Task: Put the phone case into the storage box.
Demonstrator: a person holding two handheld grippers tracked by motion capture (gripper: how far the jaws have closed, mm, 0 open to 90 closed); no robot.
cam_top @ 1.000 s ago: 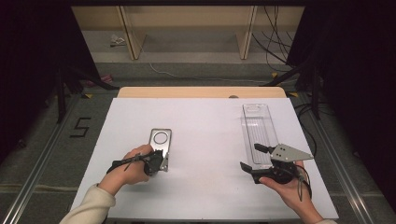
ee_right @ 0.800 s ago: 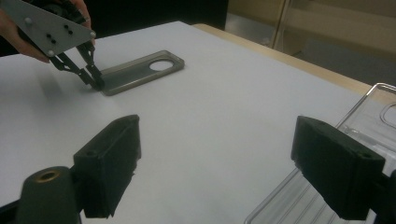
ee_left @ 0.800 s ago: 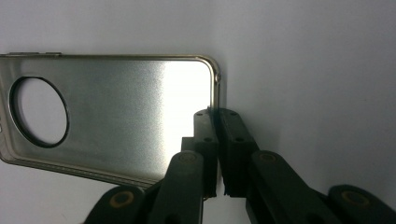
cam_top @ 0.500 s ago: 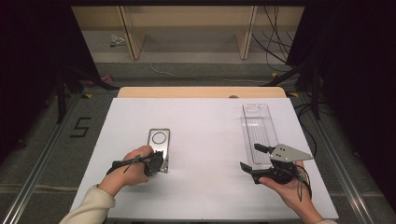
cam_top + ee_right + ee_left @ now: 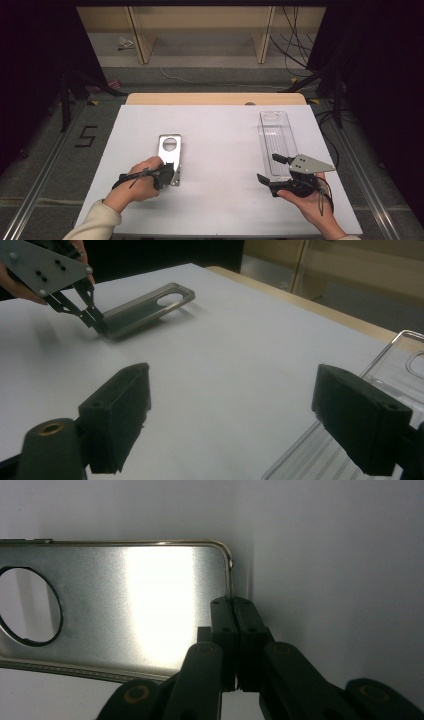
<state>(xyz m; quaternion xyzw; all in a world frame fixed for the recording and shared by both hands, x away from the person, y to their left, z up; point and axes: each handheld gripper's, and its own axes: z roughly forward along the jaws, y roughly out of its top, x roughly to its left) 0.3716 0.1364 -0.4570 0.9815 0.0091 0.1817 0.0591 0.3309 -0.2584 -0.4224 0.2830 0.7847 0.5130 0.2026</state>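
The left hand-held gripper (image 5: 171,176), jaws clamped on the metal phone case (image 5: 170,151) at the table's (image 5: 220,130) seven o'clock, has nudged it slightly; the right hand-held gripper (image 5: 273,169) waits wide open, empty.

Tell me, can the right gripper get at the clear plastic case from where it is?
Probably yes. The right gripper is open and sits at the near end of the clear plastic case, with only bare table around it; the left gripper is off clamping the metal case.

Brushed metal plate (image 5: 150,610); clear glossy plastic tray (image 5: 277,140).
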